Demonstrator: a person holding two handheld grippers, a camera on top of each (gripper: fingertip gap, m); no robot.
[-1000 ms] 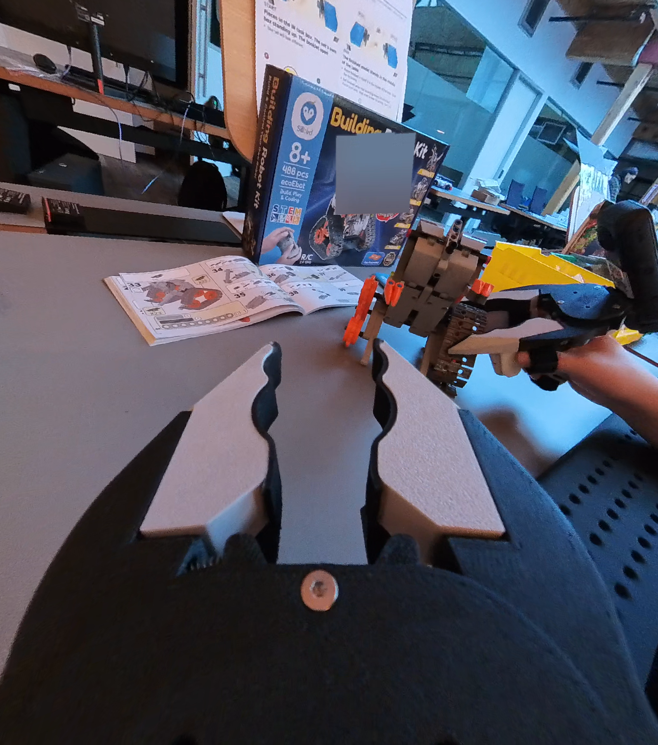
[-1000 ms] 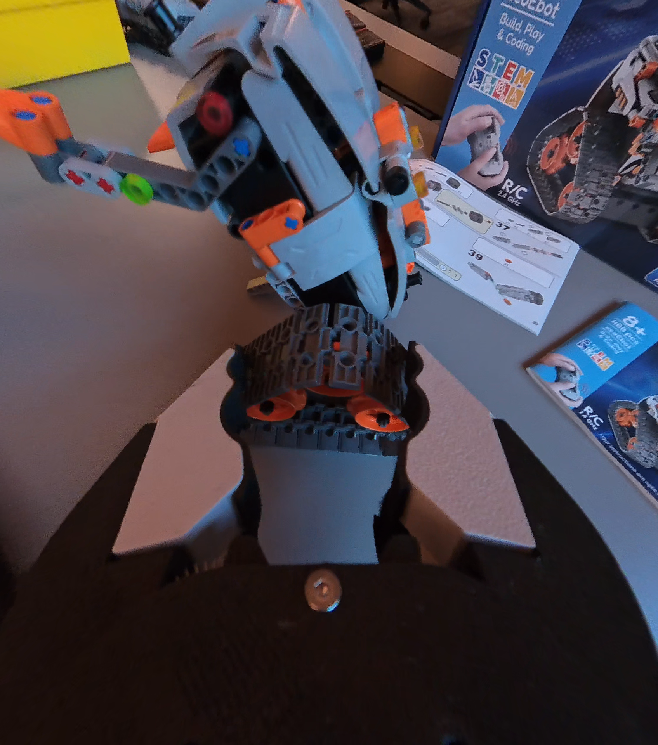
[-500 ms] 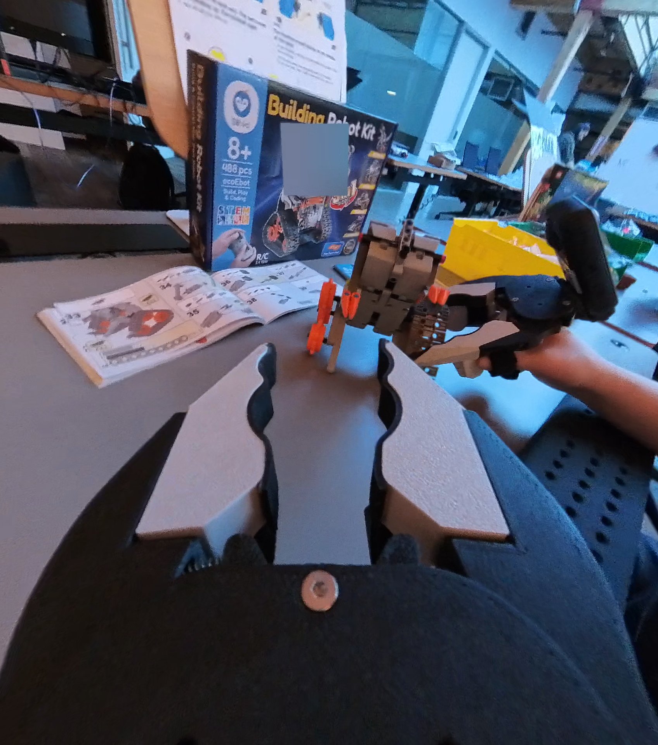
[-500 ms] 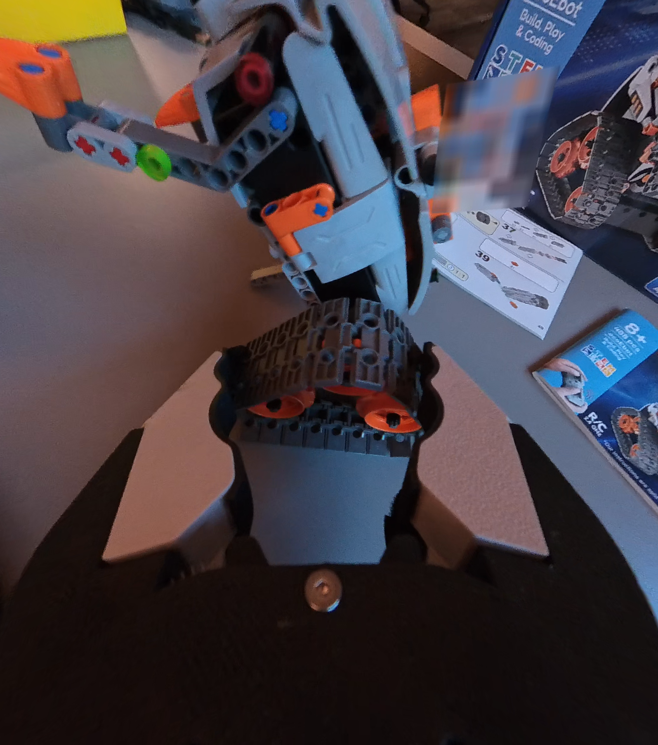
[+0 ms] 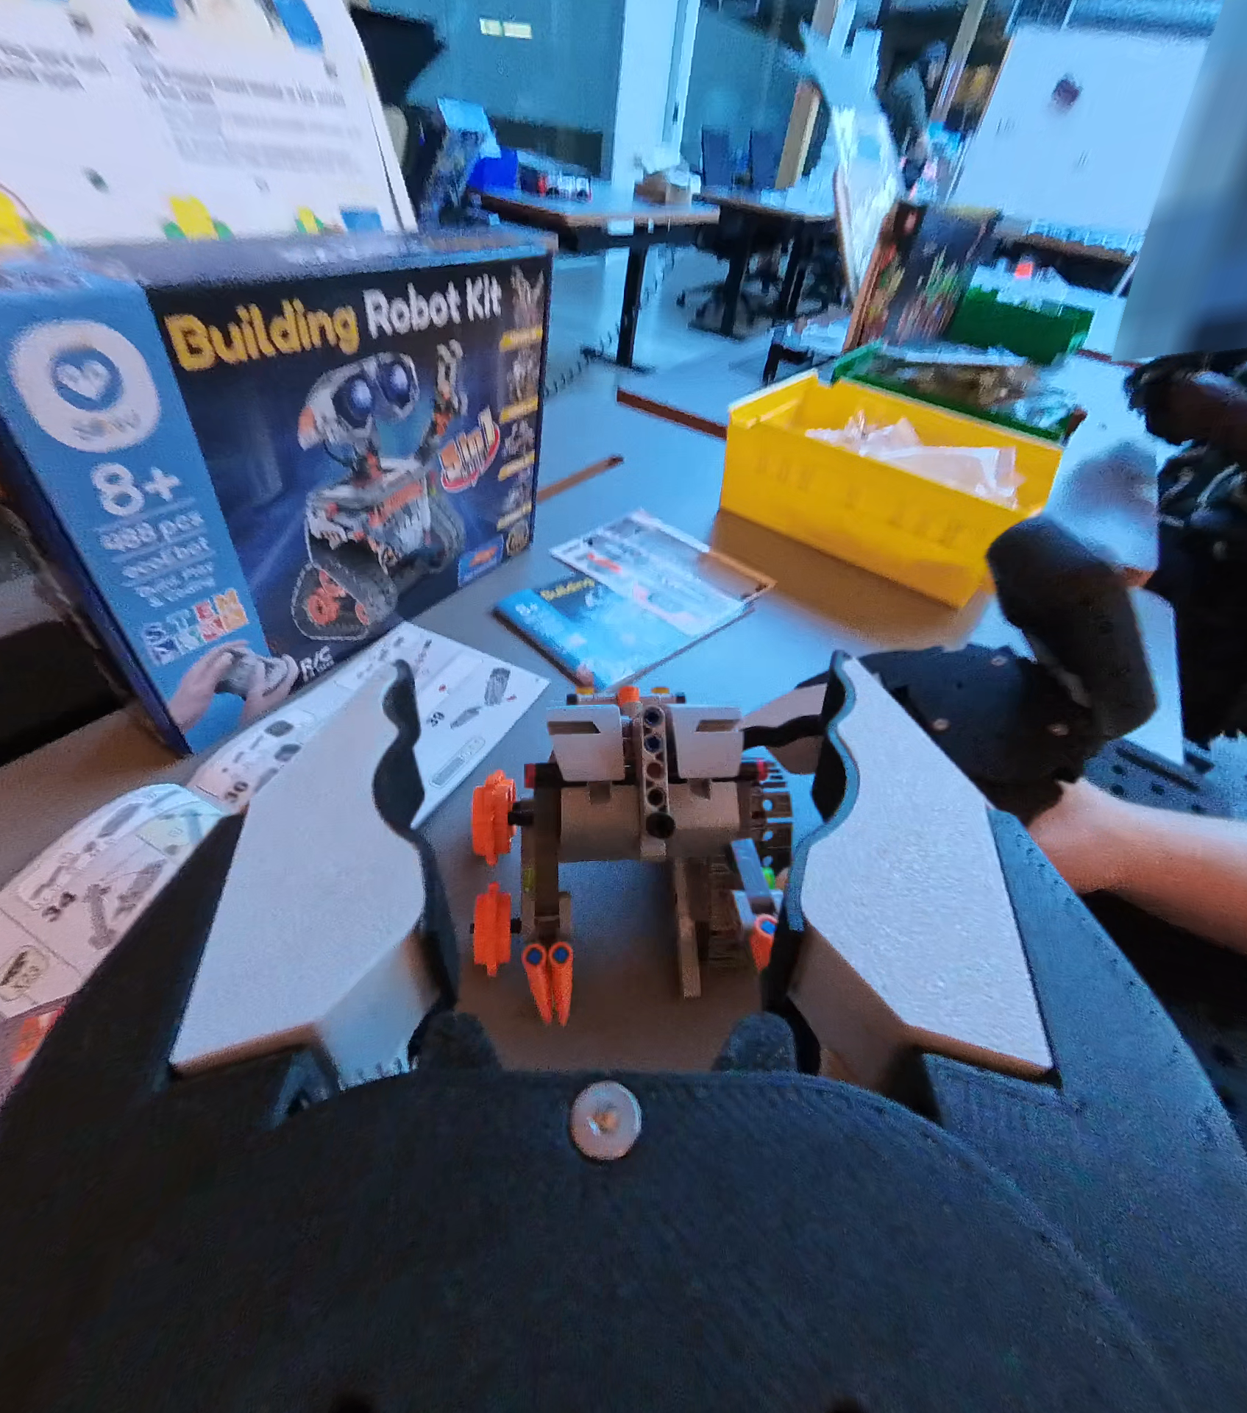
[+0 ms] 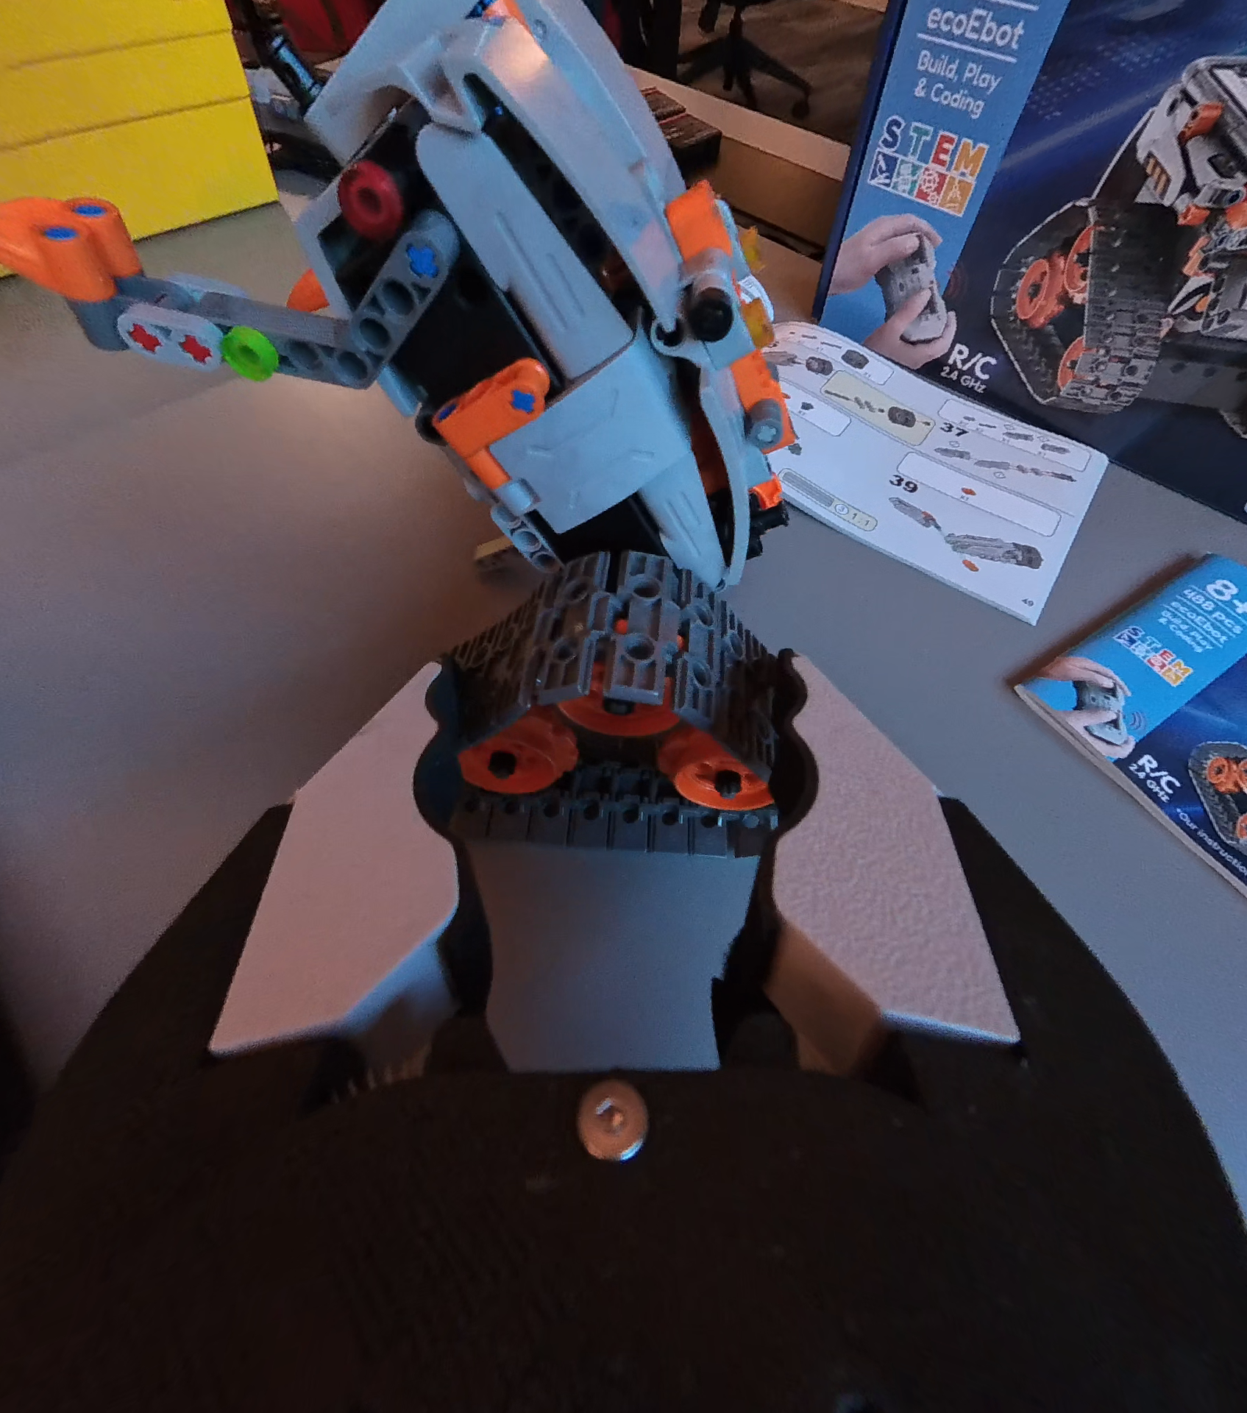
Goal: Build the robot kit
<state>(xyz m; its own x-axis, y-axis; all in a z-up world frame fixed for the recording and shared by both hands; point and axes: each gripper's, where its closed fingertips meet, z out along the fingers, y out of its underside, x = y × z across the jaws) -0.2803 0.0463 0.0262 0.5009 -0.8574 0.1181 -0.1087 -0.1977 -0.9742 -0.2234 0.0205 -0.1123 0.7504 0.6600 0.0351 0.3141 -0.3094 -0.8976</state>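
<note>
Grey-and-orange brick-built toy robot (image 6: 528,344), gripped by its tracked base (image 6: 616,719) in the right gripper (image 6: 612,734), above a grey table (image 6: 108,573).
Left gripper (image 5: 608,803): fingers spread wide, flanking the robot untouching. Kit box (image 5: 284,474), booklets and yellow bin (image 5: 880,505) stood beyond.

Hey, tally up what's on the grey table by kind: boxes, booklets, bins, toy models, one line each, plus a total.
Blue cardboard kit box: 1
Printed paper booklets, one open, one closed with a blue cover: 2
Yellow plastic bin: 1
Grey and orange brick-built toy robot, its track clamped in the right tongs: 1
Total: 5
</note>
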